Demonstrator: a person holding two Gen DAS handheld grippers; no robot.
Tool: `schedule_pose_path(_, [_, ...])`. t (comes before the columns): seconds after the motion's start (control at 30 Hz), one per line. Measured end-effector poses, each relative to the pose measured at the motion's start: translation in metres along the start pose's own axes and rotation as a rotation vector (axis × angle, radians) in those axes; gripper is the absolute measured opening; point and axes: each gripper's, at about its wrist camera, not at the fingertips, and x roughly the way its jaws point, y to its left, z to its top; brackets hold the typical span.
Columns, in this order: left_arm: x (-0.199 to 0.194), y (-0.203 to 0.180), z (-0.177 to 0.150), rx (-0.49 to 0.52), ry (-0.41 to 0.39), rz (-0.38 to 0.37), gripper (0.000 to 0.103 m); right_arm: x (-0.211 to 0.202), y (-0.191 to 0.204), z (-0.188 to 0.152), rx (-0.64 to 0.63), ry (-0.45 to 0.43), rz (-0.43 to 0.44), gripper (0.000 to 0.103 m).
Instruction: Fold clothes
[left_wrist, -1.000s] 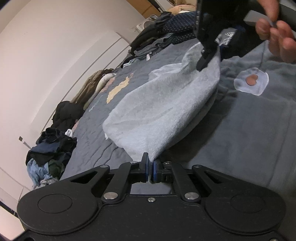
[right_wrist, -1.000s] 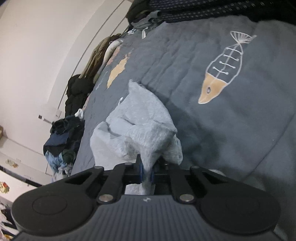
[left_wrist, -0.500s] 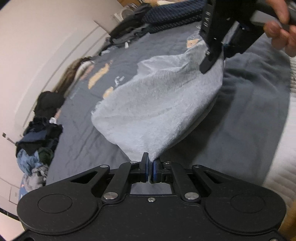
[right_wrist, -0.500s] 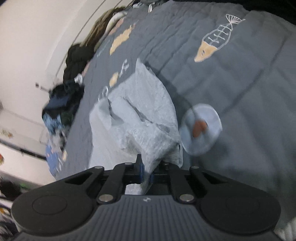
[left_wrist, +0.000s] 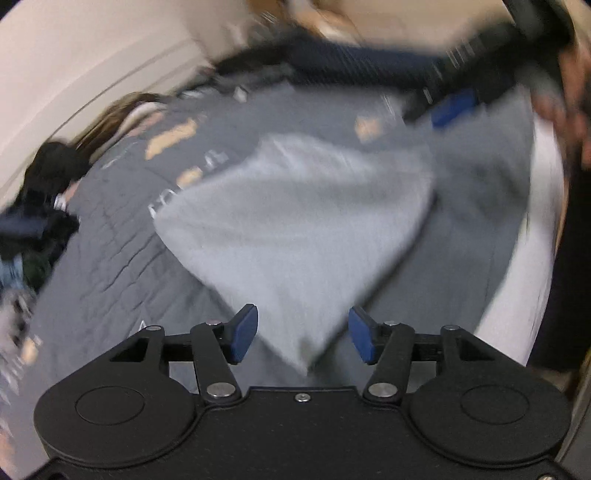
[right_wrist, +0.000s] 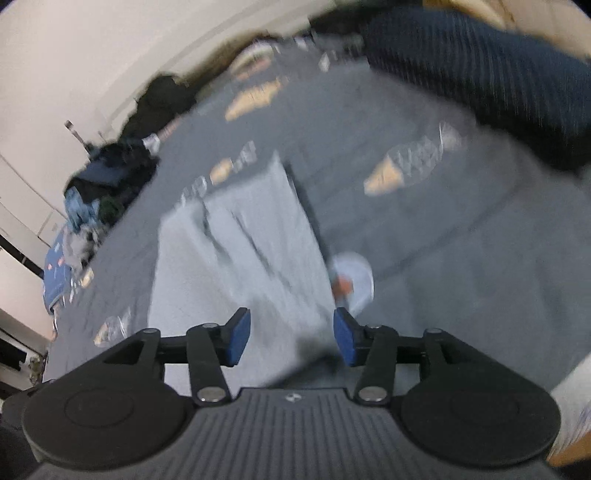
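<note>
The light grey cloth (left_wrist: 295, 229) lies on the bed (left_wrist: 122, 266), its near corner at 6 o'clock. Both the left gripper (left_wrist: 303, 334) and the right gripper (right_wrist: 291, 336) are letting go, jaws opening, touching nothing. Next, I think, they must grab an edge and fold again.

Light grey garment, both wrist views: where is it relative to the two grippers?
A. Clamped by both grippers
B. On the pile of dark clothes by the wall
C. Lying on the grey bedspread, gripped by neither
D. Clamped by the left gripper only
C: the light grey garment lies on the bedspread, and the left gripper and right gripper are opening with blue pads clear of the cloth.
</note>
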Motion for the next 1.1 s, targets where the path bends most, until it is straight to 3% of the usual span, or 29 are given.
schedule_pose_path(0.13, [0.004,0.027,0.019,-0.300,-0.118,0.005,0.054,0.011,0.014,0.033,-0.056,-0.056,0.072,0.050])
schedule_pose_path(0.3, [0.025,0.057,0.022,-0.554,-0.191,-0.047,0.054,0.059,0.042,0.071,-0.203,-0.062,0.111,0.050])
schedule_pose_path(0.4, [0.037,0.067,0.019,-0.645,-0.204,-0.069,0.054,0.095,0.053,0.087,-0.264,-0.060,0.153,0.050])
schedule_pose_path(0.57, [0.052,0.078,0.011,-0.694,-0.179,-0.038,0.054,0.153,0.059,0.101,-0.297,0.008,0.233,0.050])
schedule_pose_path(0.77, [0.063,0.084,0.001,-0.721,-0.144,-0.019,0.054,0.194,0.065,0.097,-0.353,0.065,0.257,0.050])
schedule_pose_path(1.1, [0.060,0.086,-0.001,-0.732,-0.137,-0.021,0.054,0.217,0.073,0.078,-0.390,0.155,0.203,0.050])
